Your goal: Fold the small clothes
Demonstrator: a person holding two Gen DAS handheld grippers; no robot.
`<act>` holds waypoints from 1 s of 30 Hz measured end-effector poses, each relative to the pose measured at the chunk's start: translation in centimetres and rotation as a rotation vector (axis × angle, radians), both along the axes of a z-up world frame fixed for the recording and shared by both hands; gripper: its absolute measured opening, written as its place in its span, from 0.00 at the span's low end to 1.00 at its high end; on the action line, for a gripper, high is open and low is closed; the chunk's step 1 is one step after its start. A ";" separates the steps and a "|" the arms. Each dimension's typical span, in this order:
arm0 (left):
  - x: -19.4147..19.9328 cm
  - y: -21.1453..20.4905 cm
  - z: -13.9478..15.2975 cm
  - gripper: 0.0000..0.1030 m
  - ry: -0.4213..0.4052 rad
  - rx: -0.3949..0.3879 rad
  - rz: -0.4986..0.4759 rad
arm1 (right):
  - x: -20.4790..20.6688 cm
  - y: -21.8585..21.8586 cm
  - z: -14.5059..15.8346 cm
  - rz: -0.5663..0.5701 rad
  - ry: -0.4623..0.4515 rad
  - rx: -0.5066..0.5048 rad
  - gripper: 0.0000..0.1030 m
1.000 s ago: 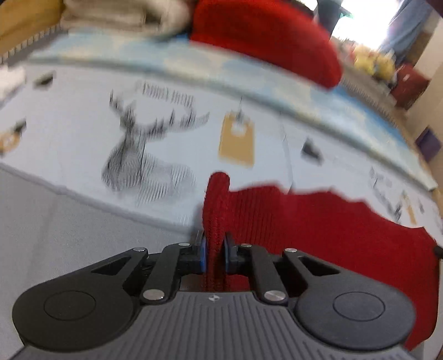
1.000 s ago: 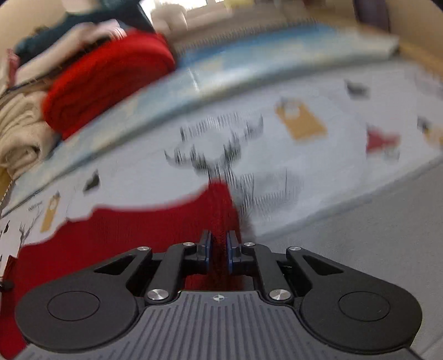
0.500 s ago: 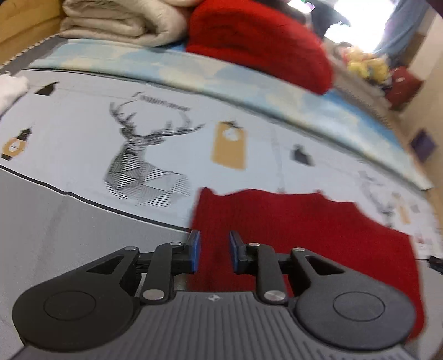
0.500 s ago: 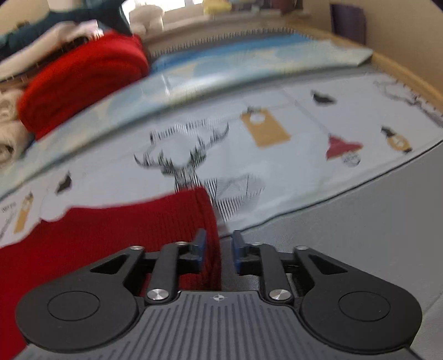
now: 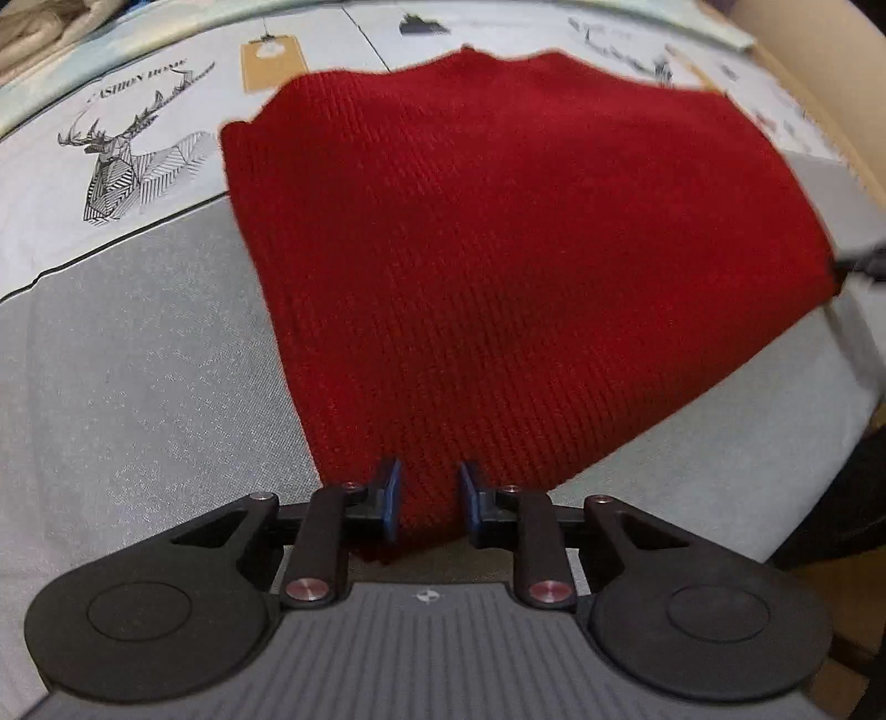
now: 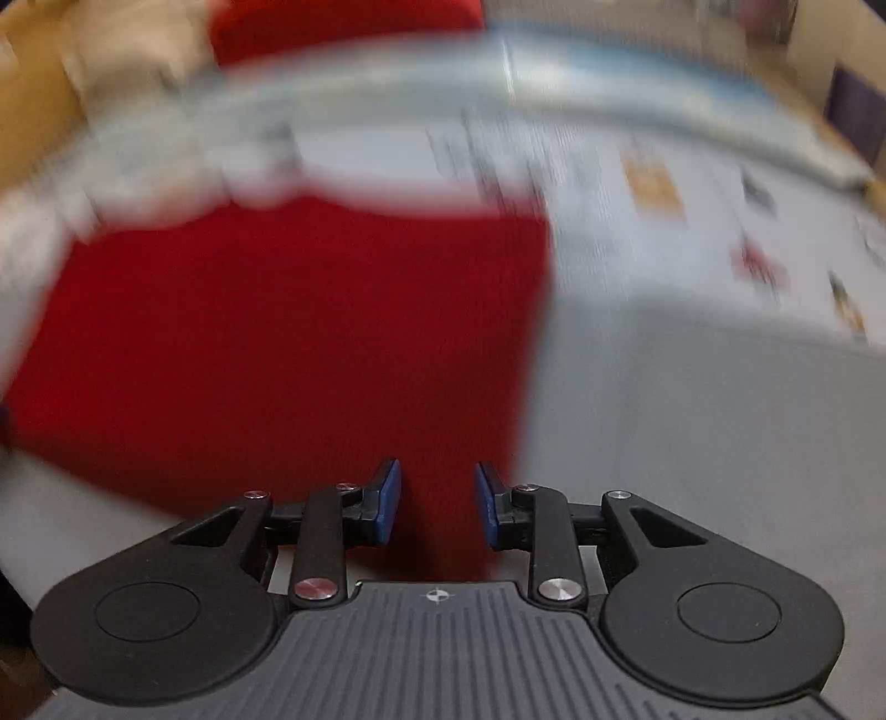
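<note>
Both grippers let go of the red knit cloth in the last second; a second ago each one pinched an edge and held it up, and now the cloth lies flat and the views have dropped low over its near edge.

Biggest of all is the bed cover, grey near the grippers and pale with drawings farther back. On it lies the red knit cloth, spread wide, folded over into a thick flat piece as far as I can judge. Just beyond the cloth's far left corner is a deer drawing, and next to that a little orange tag picture. Far behind the cloth, in the right view, a red bundle and a beige bundle sit in a blurry pile.

At the cloth's near edge, the left gripper has its blue pads apart, with red cloth showing between them but not squeezed. The right gripper is the same, pads apart near the cloth's right side.

What could go wrong: the right view is blurry, so that hand is moving fast. A pad could snag the loose knit and drag the fold open. Grabbing only the top layer would also pull the fold crooked.
</note>
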State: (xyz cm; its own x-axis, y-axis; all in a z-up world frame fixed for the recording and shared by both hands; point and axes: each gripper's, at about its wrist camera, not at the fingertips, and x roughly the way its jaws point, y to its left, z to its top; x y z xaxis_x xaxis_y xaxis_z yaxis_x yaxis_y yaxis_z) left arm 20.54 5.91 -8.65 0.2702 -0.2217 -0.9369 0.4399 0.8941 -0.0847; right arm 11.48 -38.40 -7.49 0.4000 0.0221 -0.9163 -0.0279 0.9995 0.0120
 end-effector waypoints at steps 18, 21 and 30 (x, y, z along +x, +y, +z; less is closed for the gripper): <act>-1.1 1.8 3.0 0.34 -0.137 -0.080 0.154 | -1.7 -0.7 2.5 -0.042 -0.181 0.067 0.31; -1.0 1.2 3.1 0.43 -0.136 -0.097 0.136 | -1.9 -1.1 3.1 -0.063 -0.224 0.110 0.34; -0.7 0.5 1.4 0.46 -0.079 0.000 0.153 | -1.0 0.0 1.2 -0.044 -0.106 0.021 0.42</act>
State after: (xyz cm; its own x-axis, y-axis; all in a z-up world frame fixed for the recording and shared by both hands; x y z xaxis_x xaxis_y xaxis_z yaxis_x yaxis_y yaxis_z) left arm 19.88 6.42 -7.27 0.3735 -0.1721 -0.9115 0.3038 0.9512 -0.0551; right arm 10.43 -38.35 -6.30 0.4956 0.0212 -0.8683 0.0138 0.9994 0.0323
